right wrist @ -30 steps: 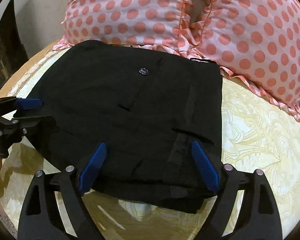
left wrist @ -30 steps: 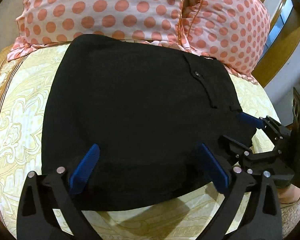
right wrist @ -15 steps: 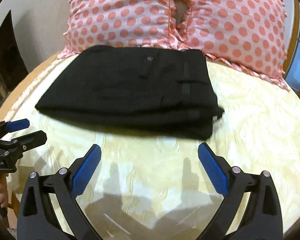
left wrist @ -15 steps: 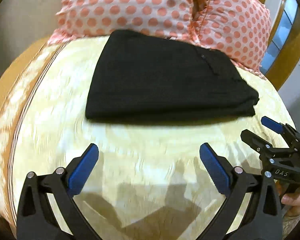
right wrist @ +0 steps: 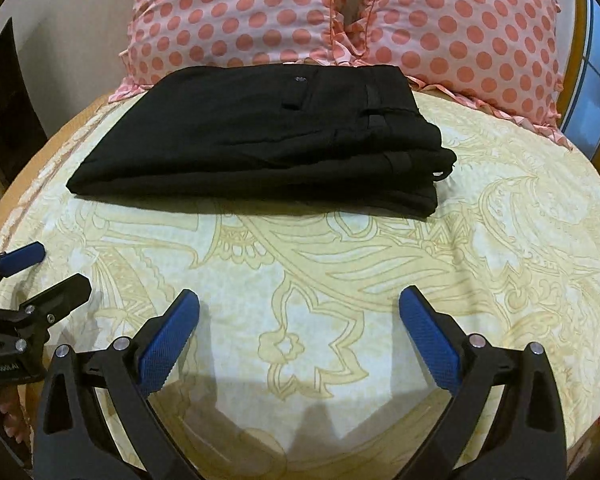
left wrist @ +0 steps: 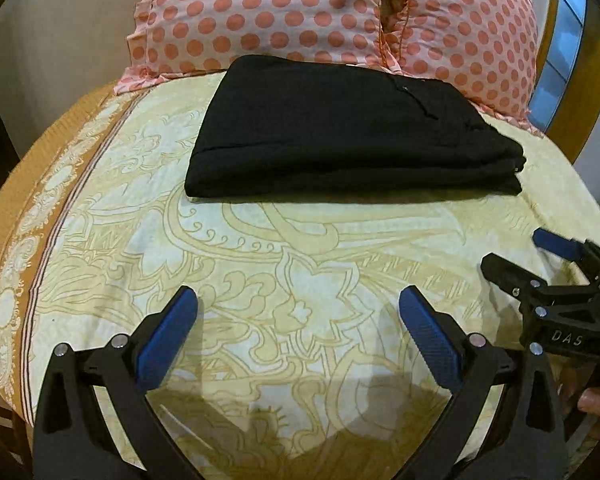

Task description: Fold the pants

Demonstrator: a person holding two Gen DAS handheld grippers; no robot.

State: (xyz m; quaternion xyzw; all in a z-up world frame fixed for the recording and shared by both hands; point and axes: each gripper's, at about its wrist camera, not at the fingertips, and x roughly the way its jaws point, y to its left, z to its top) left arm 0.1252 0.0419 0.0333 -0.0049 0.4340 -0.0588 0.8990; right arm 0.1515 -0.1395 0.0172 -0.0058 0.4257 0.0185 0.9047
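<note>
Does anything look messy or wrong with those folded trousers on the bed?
Mostly tidy. The black pants lie folded below the pillows, but at the right end the layers are stepped unevenly and a small bit pokes out.

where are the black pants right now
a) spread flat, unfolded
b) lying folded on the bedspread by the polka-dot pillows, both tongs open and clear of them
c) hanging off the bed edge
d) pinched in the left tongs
b: the folded black pants lie on the yellow bedspread against the polka-dot pillows, with the left tongs and right tongs open and empty, apart from them.
</note>
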